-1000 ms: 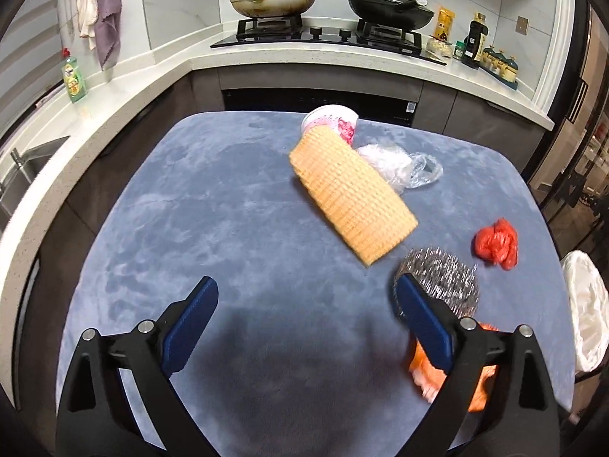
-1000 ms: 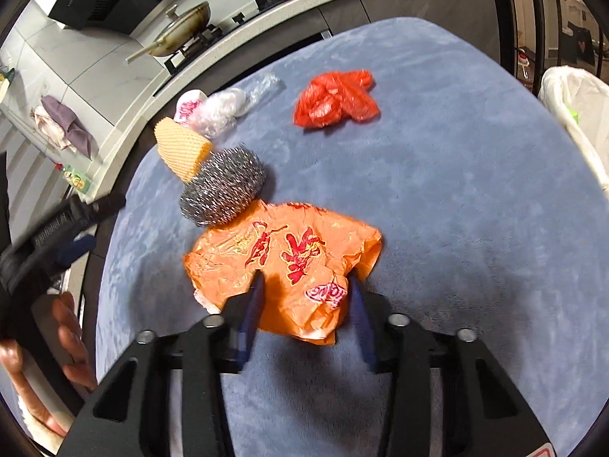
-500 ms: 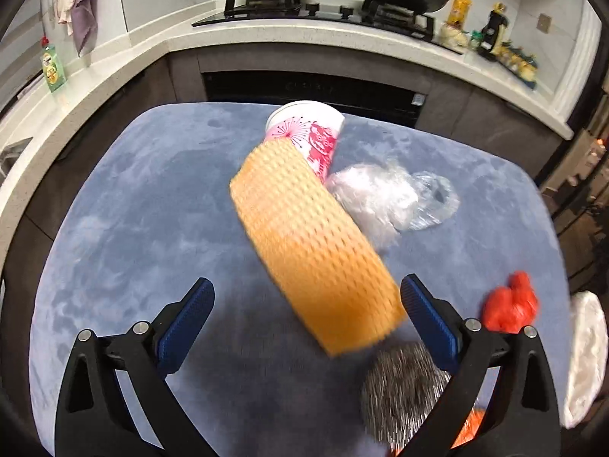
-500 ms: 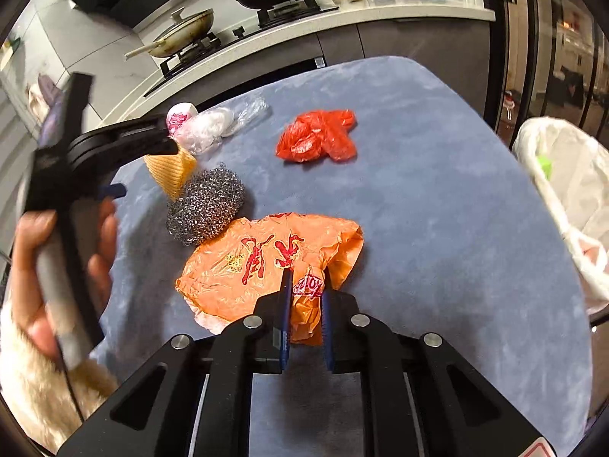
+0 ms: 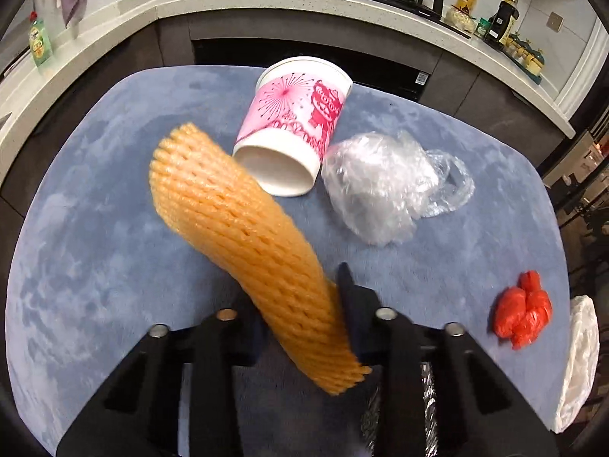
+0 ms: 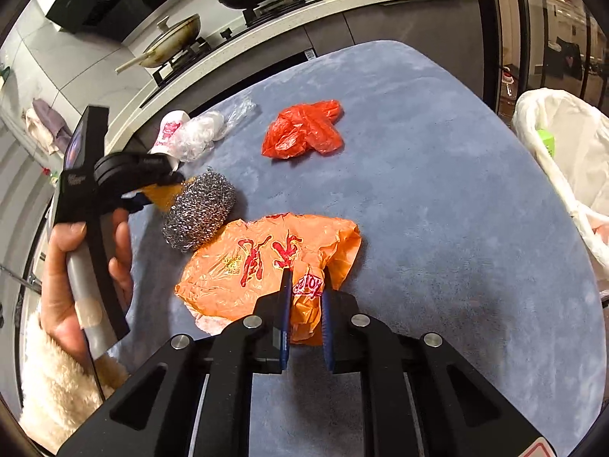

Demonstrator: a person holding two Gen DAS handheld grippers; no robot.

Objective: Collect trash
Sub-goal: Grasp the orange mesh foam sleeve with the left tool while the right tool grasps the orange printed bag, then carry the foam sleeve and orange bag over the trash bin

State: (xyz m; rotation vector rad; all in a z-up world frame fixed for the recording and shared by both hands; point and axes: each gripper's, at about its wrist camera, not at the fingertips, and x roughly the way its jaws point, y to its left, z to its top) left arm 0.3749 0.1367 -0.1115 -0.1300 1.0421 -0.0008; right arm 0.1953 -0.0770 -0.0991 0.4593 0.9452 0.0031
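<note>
My left gripper (image 5: pixel 300 297) is shut on an orange foam fruit net (image 5: pixel 243 236) and holds it tilted above the blue table (image 5: pixel 95 228). The same gripper also shows in the right wrist view (image 6: pixel 160 190), with the net's end (image 6: pixel 165 194) in it. My right gripper (image 6: pixel 304 297) is shut on the near edge of an orange plastic bag (image 6: pixel 266 262) that lies on the table. A steel scourer (image 6: pixel 200 209) touches the bag's far left side. A pink paper cup (image 5: pixel 297 133), a clear plastic bag (image 5: pixel 380 190) and a red plastic bag (image 6: pixel 304 129) lie farther back.
A bin lined with a white bag (image 6: pixel 567 160) stands off the table's right edge. A kitchen counter (image 5: pixel 266 0) with a hob and pans runs behind the table. The red bag also shows at the right in the left wrist view (image 5: pixel 523 314).
My left gripper moved forward and closed on the foam net, lifting it. My right gripper closed on the orange bag's edge and stayed shut on it.
</note>
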